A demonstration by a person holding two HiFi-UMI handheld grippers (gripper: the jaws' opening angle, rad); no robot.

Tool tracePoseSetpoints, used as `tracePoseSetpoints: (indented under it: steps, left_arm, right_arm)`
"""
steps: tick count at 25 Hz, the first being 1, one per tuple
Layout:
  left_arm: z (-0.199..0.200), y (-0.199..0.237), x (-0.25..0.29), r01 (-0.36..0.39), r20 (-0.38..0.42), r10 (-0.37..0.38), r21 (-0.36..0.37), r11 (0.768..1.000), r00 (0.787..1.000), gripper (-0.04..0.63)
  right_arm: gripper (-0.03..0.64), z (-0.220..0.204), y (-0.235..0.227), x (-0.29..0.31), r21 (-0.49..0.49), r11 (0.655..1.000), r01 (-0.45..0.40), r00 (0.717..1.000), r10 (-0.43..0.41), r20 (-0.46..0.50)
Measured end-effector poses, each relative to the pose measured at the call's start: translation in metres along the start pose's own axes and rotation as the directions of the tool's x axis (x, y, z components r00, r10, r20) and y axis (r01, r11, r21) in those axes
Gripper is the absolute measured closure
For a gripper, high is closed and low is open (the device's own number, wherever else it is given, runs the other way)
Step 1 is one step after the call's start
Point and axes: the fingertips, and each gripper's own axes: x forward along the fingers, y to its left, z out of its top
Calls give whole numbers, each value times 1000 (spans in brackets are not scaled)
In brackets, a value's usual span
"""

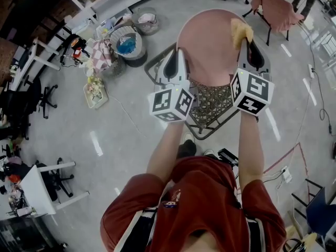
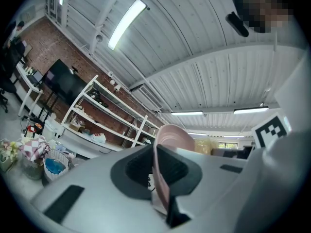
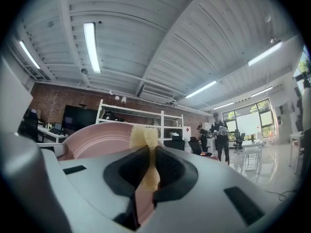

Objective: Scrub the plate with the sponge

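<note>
Left gripper (image 1: 174,62): clamped on left rim of pink plate (image 1: 207,46). Right gripper (image 1: 251,51): pinching yellow sponge (image 1: 242,31) at plate's right edge. The plate face lies to its left, likely the scrub direction.

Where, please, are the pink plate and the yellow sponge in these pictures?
pink plate (image 1: 207,46): head view, on the middle of its bare face.
yellow sponge (image 1: 242,32): head view, on its middle, at the plate's upper right rim.
</note>
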Motion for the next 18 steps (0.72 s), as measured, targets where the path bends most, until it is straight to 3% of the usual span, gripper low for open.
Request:
tracePoseSetpoints:
  steps: [4, 9, 13, 18]
  left_arm:
    - [1, -5, 5, 15, -2, -15, 0, 1000, 1000, 572]
    - [1, -10, 7, 26, 0, -26, 14, 1000, 1000, 572]
    - [1, -11, 8, 29, -3, -28, 21, 999, 1000, 572]
    - [0, -13, 11, 35, -3, -35, 25, 999, 999, 572]
  right_arm:
    - [572, 16, 39, -5, 25, 994, -111, 994, 110, 20]
    - [572, 11, 89, -9, 45, 966, -255, 966, 256, -16]
    - [572, 6, 106, -6, 47, 951, -307, 950, 309, -44]
    - [572, 0, 115, 0, 128, 928, -350, 930, 361, -73]
